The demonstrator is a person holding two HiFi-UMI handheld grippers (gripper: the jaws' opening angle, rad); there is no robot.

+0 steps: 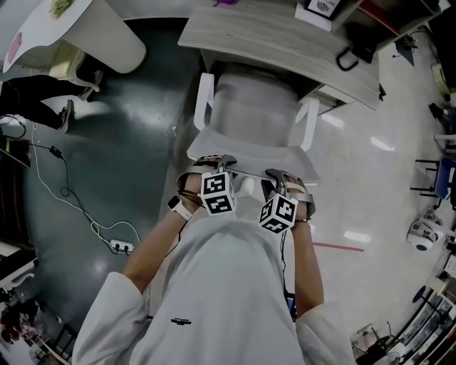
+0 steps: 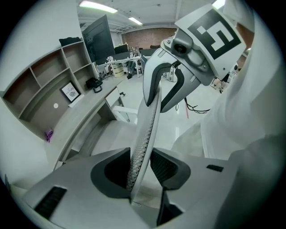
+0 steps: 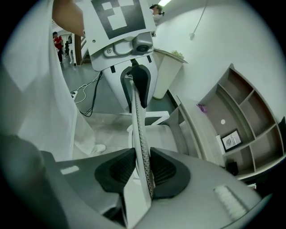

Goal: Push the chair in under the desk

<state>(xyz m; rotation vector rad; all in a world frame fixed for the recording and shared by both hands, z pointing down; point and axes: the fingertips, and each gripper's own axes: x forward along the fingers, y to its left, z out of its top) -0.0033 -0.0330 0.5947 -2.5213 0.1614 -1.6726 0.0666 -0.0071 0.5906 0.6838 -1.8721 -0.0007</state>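
The grey-white chair stands with its seat partly under the light wood desk. Its backrest's top edge faces me. My left gripper clamps that edge on the left, my right gripper on the right. In the left gripper view the perforated backrest edge runs upright between the jaws of the left gripper, both pads against it. The right gripper view shows the same edge pinched by the right gripper.
A power strip with a white cable lies on the dark floor at left. A white rounded table stands at upper left, a person's legs beside it. A framed picture and a black object sit on the desk. Wall shelves rise behind it.
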